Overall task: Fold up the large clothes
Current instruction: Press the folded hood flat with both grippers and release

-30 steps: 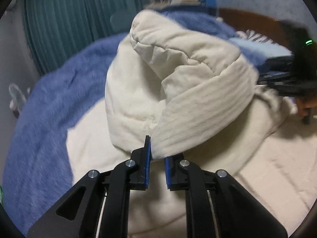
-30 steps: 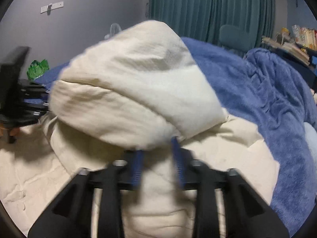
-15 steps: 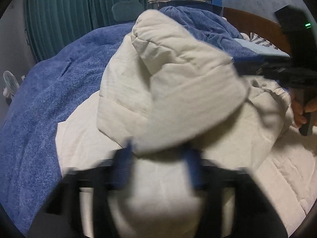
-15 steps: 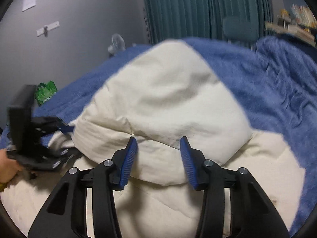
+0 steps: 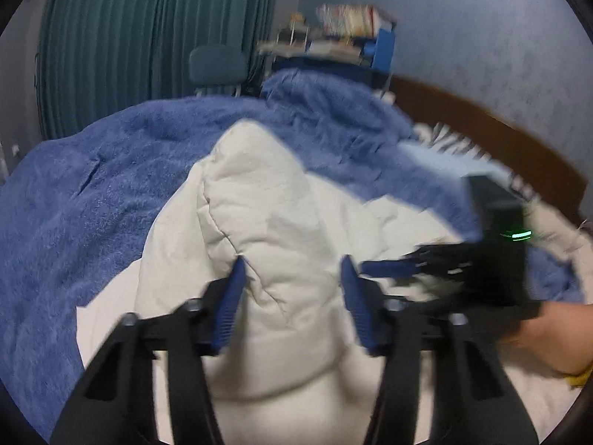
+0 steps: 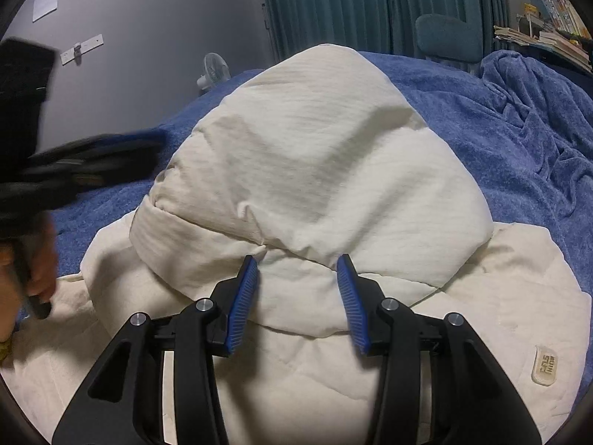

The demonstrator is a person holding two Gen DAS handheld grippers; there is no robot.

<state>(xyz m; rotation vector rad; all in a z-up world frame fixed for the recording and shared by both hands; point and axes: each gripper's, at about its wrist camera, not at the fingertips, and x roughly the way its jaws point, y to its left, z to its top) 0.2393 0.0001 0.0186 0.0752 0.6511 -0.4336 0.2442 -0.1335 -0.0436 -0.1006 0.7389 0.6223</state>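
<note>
Jaws apart on both: left gripper (image 5: 292,289) motion-blurred, right gripper (image 6: 299,287) sharp, neither gripping. Cream padded jacket (image 6: 318,170) lies at 12 o'clock beyond both, hood folded onto body, lower part cut off by frame. Blue blanket (image 6: 500,126) beyond, curtain (image 5: 155,37) farthest.

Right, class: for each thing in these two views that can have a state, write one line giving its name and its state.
Left gripper: open, holding nothing, blurred.
Right gripper: open, holding nothing.
Cream jacket: folded over on itself, top fold bulging, lying free on the blanket.
Blanket: spread out, rumpled.
Curtains: drawn shut.
Label: facing up on the jacket.
</note>
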